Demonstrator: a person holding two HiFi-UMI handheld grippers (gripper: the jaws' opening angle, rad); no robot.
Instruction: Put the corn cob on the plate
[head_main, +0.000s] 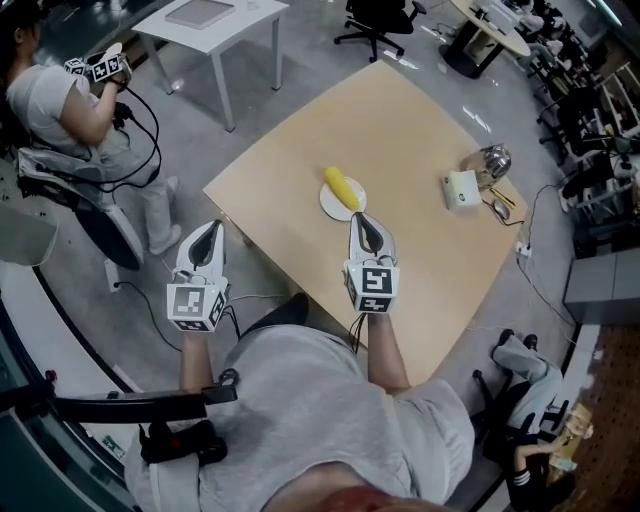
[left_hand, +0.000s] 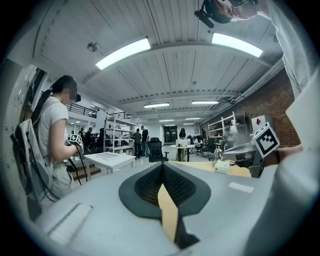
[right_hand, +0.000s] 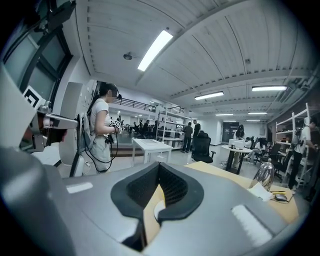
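A yellow corn cob (head_main: 342, 188) lies on a small white plate (head_main: 326, 204) near the middle of the wooden table (head_main: 420, 130). My right gripper (head_main: 362, 219) hovers just short of the plate, over the table's near edge, pointing at the plate with jaws shut and nothing in them. In the right gripper view the gripper (right_hand: 159, 166) shows a thin slit with a sliver of the plate (right_hand: 158, 210) beyond it. My left gripper (head_main: 211, 228) hangs off the table's left corner over the floor, shut and empty. Its own view shows that gripper (left_hand: 162, 166) with pads meeting.
A white box (head_main: 461, 189), a shiny metal vessel (head_main: 489, 160) and small items (head_main: 501, 206) sit at the table's right side. Another person (head_main: 70, 110) with grippers sits at far left. A white table (head_main: 215, 25) and an office chair (head_main: 381, 20) stand beyond.
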